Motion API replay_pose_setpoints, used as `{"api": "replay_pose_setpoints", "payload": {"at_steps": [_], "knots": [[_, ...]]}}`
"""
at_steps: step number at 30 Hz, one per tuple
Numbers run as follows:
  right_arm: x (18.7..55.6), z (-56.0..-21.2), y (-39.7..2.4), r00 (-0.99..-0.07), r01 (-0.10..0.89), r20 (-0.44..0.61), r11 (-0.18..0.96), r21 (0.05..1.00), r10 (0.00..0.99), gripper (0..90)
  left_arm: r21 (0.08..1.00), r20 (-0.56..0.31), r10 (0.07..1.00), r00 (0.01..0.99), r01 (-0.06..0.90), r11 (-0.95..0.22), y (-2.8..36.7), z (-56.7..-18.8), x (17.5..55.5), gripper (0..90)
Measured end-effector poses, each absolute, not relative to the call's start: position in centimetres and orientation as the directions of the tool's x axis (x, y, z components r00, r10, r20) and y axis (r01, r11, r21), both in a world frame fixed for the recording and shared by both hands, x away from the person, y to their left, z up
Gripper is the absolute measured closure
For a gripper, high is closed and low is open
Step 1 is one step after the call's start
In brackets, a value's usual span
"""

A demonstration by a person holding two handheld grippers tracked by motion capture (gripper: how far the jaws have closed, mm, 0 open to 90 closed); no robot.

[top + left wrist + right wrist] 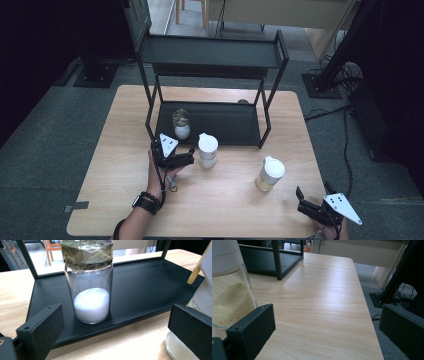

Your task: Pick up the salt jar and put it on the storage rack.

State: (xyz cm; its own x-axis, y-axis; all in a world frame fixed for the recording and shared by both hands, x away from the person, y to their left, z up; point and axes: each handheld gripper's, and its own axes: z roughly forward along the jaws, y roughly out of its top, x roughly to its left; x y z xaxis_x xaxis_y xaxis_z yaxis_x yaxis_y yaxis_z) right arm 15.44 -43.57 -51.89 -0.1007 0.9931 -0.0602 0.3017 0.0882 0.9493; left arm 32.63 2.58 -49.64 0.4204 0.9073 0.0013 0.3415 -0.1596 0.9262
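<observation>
Directly ahead of the left gripper [192, 151], a glass jar [91, 290] with white powder in its bottom and a dull film-wrapped top stood upright on the front edge of the black shelf tray [150, 285]. It sat beyond the jaws and slightly toward the left one, touching neither. The jaws were spread wide apart with nothing between them. Against the outer side of the right jaw was a white-lidded jar [208, 150], standing on the wooden table [225, 195]. The right gripper [315, 193] rested low over the near right corner of the table, well apart from the rack, its jaws also wide apart and empty. Just beyond its left jaw stood a jar of pale yellow grains [229, 297].
</observation>
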Motion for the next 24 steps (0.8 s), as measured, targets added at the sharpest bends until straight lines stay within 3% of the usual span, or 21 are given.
{"api": "replay_pose_setpoints", "payload": {"at_steps": [24], "knots": [[15.5, -51.9, -43.5, -0.098, 0.304, -0.066, 0.093, 0.948, 0.993, 0.1, 0.925, -0.020, 0.913, 0.408, 0.355, -0.139, 4.6, -50.6, 31.4, 1.8]]}}
